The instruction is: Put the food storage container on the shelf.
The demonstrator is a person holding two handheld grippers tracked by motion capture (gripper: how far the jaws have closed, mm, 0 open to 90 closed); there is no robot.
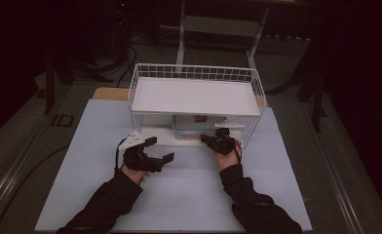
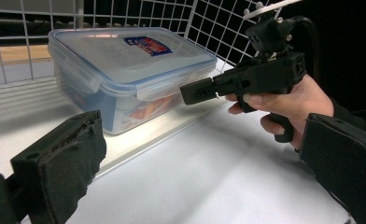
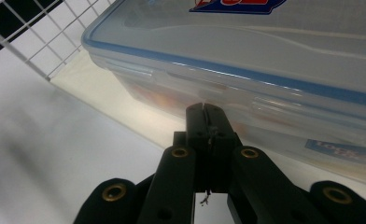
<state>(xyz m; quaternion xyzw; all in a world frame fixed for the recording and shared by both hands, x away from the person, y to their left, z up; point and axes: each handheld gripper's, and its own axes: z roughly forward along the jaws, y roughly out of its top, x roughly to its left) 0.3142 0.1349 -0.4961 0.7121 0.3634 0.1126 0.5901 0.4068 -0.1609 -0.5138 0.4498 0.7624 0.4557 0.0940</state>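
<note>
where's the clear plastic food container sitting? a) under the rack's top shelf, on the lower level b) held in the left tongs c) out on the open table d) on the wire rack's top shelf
a: the plastic food container sits on the wire rack's lower level, beneath the top shelf.

No lettering can be made out; the red-and-blue label [image 2: 147, 46] on the lid of the clear container [image 2: 125, 74], toward 12 o'clock, is too blurred to read.

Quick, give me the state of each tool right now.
Left tool: open, holding nothing, on the table before the rack.
Right tool: closed, holding nothing, its tip at the lidded plastic box.
</note>
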